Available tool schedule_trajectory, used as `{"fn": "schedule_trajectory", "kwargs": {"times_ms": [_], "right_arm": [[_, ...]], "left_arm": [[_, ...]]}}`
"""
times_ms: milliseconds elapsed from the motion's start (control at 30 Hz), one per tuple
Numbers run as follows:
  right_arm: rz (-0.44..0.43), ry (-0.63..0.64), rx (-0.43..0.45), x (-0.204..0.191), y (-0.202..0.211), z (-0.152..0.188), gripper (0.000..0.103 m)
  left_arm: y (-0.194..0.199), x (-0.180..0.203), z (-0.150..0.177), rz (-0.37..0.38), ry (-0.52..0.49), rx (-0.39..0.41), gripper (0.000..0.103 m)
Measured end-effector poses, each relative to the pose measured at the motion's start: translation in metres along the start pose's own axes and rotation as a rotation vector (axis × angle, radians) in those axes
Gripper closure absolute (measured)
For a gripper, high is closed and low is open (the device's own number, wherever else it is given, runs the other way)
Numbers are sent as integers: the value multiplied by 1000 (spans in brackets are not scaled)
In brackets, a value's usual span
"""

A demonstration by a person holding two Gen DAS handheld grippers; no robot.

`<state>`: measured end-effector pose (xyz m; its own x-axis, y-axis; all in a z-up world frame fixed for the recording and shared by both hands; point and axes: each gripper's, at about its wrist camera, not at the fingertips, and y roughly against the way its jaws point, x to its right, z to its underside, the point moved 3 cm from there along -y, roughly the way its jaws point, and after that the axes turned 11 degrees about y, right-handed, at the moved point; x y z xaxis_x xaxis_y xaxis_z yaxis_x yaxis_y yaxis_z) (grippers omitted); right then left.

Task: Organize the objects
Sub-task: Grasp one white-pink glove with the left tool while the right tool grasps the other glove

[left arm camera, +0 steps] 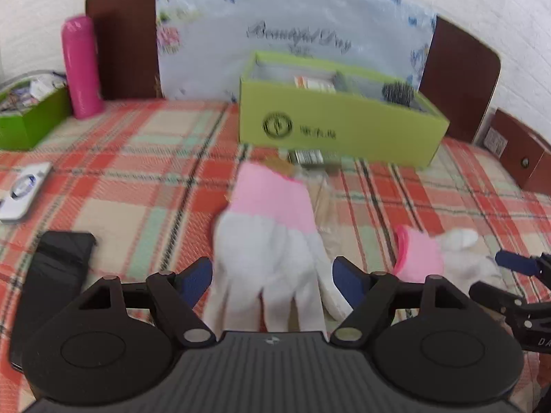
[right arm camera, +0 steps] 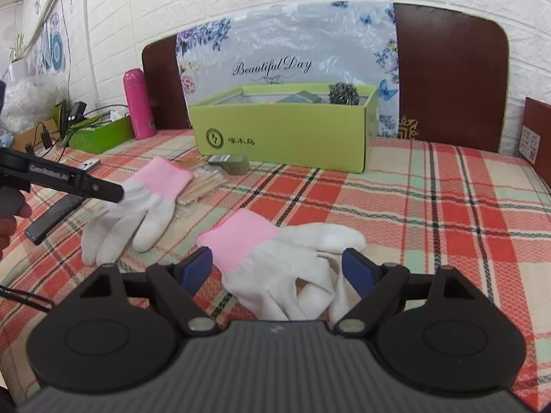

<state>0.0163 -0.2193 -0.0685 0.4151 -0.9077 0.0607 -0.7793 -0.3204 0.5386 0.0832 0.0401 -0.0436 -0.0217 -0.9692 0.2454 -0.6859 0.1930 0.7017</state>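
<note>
Two white gloves with pink cuffs lie on the plaid bedspread. My left gripper (left arm camera: 272,277) is open, its blue pads on either side of the left glove (left arm camera: 272,241), which lies flat with fingers toward me. My right gripper (right arm camera: 280,270) is open around the second glove (right arm camera: 272,258), which is crumpled with its cuff pointing away. In the right wrist view the left glove (right arm camera: 137,203) lies further left under the left gripper's finger (right arm camera: 100,186). In the left wrist view the second glove (left arm camera: 434,254) lies at the right beside the right gripper (left arm camera: 509,275).
An open yellow-green box (right arm camera: 286,134) with items inside stands at the headboard. In front of it lie a small grey-green pack (right arm camera: 229,163) and a packet of wooden sticks (right arm camera: 203,182). A pink bottle (left arm camera: 81,65), a green box (left arm camera: 31,117), a white device (left arm camera: 24,189) and a black phone (left arm camera: 55,275) are at the left.
</note>
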Motion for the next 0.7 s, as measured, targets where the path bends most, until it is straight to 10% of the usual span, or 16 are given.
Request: {"fn": "schedule_trajectory", "kwargs": {"times_ms": [33, 100, 233, 400, 500, 700], "right_arm": [[10, -6, -11, 0, -4, 1, 19], [31, -1, -26, 1, -10, 1, 19], [28, 8, -34, 0, -15, 0, 19], [12, 47, -48, -9, -17, 1, 19], [13, 48, -49, -9, -15, 1, 21], [22, 59, -67, -10, -15, 0, 38]], "left_arm": [[-5, 1, 3, 9, -1, -23, 27], [-9, 5, 11, 51, -11, -58, 64], [-7, 19, 25, 129, -75, -106, 80], [-2, 32, 31, 137, -112, -110, 76], [-7, 29, 23, 96, -81, -77, 44], [-11, 42, 13, 138, -82, -33, 42]]}}
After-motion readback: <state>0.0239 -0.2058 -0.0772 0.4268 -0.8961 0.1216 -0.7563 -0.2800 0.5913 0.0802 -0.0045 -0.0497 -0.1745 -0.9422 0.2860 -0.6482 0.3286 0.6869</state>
